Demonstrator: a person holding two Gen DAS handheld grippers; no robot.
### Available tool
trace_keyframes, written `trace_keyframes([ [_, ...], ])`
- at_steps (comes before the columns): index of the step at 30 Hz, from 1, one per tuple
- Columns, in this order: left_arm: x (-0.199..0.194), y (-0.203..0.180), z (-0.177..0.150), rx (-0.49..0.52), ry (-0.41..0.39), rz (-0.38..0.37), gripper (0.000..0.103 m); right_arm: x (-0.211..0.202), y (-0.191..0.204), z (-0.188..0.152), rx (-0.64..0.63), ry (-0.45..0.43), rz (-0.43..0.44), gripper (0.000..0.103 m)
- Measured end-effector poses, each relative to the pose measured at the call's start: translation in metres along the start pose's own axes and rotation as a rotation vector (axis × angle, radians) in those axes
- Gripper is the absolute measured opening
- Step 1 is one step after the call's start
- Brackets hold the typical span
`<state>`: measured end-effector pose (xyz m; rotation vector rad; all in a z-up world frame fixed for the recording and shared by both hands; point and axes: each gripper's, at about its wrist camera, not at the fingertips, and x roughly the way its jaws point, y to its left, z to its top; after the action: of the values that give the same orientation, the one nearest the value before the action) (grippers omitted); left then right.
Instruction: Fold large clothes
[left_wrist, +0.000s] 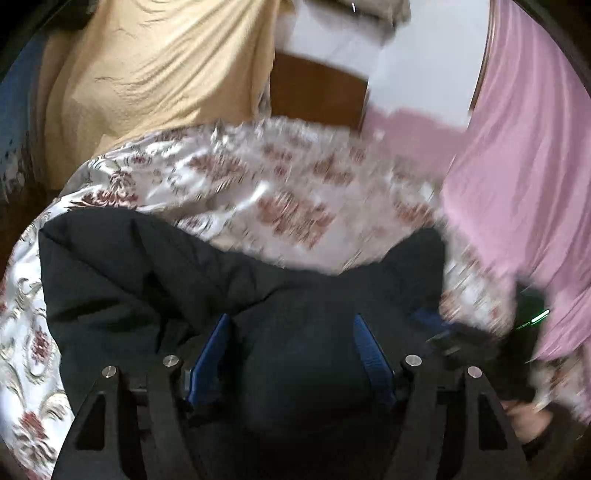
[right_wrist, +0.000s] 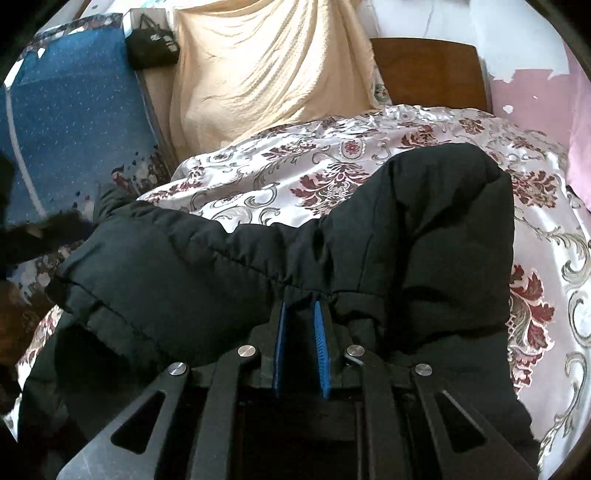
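A large black padded jacket (right_wrist: 406, 221) lies bunched on a bed with a floral satin cover (right_wrist: 369, 147). My right gripper (right_wrist: 301, 306) is shut on a gathered seam of the jacket, its blue pads close together with fabric pinched between them. In the left wrist view the jacket (left_wrist: 147, 269) fills the lower half. My left gripper (left_wrist: 293, 321) is open, its blue pads wide apart over the black fabric, holding nothing. The right gripper shows blurred at the right edge of the left wrist view (left_wrist: 476, 339).
A beige blanket (right_wrist: 266, 74) hangs behind the bed. A brown wooden headboard (right_wrist: 428, 74) stands at the back. A blue patterned cushion (right_wrist: 74, 122) lies at the left, with a small black bag (right_wrist: 151, 48) above it. Pink fabric (left_wrist: 517, 166) hangs at the right.
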<state>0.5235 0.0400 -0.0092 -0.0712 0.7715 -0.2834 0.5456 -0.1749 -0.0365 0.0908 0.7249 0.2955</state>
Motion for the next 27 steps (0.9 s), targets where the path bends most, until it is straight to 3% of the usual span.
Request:
trace_keyframes([
  [5, 0.02, 0.007, -0.012, 0.093, 0.066, 0.065, 0.065, 0.003, 0.003, 0.008, -0.138, 0.044, 0.03, 0.019],
  [9, 0.041, 0.014, -0.012, 0.106, 0.086, 0.094, 0.063, 0.024, 0.014, 0.02, -0.252, 0.121, -0.017, 0.019],
  [12, 0.059, 0.027, -0.012, 0.048, 0.078, 0.076, 0.063, 0.042, 0.018, 0.023, -0.289, 0.138, -0.045, 0.019],
  [19, 0.083, 0.035, -0.017, 0.004, 0.008, 0.1, 0.063, 0.072, -0.012, 0.028, -0.101, 0.134, 0.067, 0.017],
  [27, 0.091, 0.04, -0.019, -0.011, -0.054, 0.096, 0.063, 0.088, -0.013, 0.02, -0.077, 0.098, 0.066, 0.016],
])
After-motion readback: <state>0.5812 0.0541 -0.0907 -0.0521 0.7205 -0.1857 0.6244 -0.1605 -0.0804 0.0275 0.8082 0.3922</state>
